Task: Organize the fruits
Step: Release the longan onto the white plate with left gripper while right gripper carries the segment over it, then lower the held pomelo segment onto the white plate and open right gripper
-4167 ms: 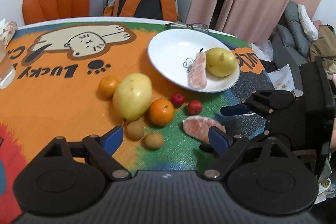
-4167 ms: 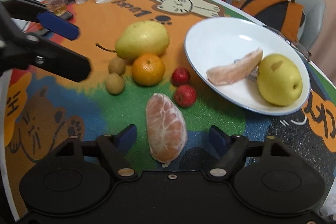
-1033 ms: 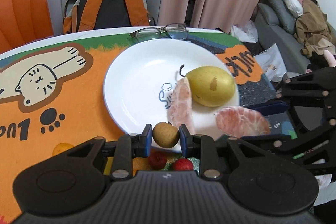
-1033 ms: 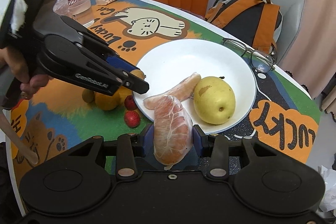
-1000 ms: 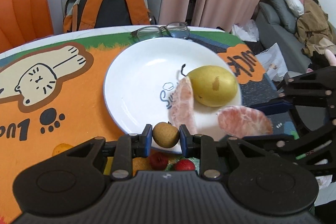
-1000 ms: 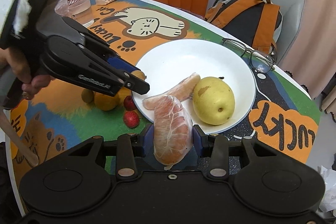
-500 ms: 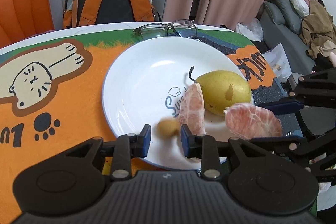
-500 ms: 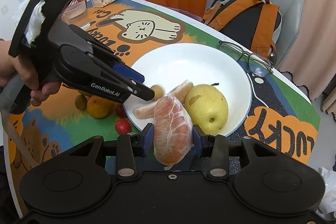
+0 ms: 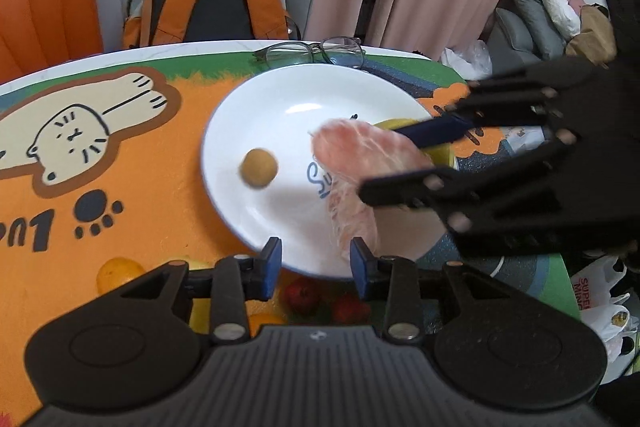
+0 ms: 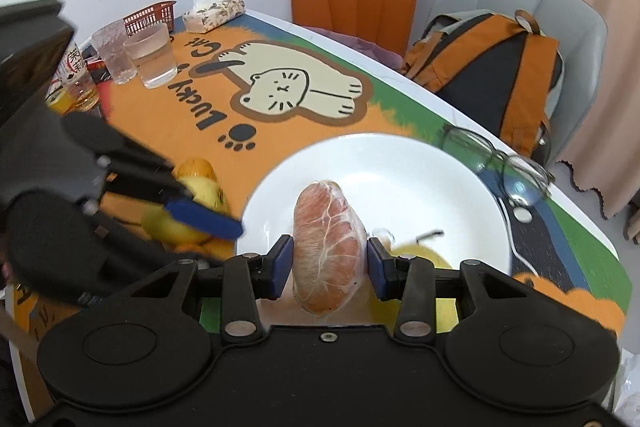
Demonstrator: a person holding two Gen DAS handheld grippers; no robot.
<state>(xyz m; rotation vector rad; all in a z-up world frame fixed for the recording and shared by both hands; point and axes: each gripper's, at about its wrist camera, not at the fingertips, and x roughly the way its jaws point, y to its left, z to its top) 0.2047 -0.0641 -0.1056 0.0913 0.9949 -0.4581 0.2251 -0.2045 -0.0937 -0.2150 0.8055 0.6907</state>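
Presently we list: white plate (image 9: 224, 131) at frame centre on the desk (image 9: 120, 211); small brown fruit (image 9: 259, 167), blurred, lying free at its left. Left gripper (image 9: 316, 265) fingers have just been opening, nothing between them. Right gripper (image 10: 329, 265) fingers clamp a peeled pomelo chunk (image 10: 327, 247) over the plate. Yellow pear (image 9: 440, 157) mostly hidden behind it; a second pomelo piece (image 9: 352, 219) smeared; red fruits (image 9: 302, 297) cut off behind the left gripper.
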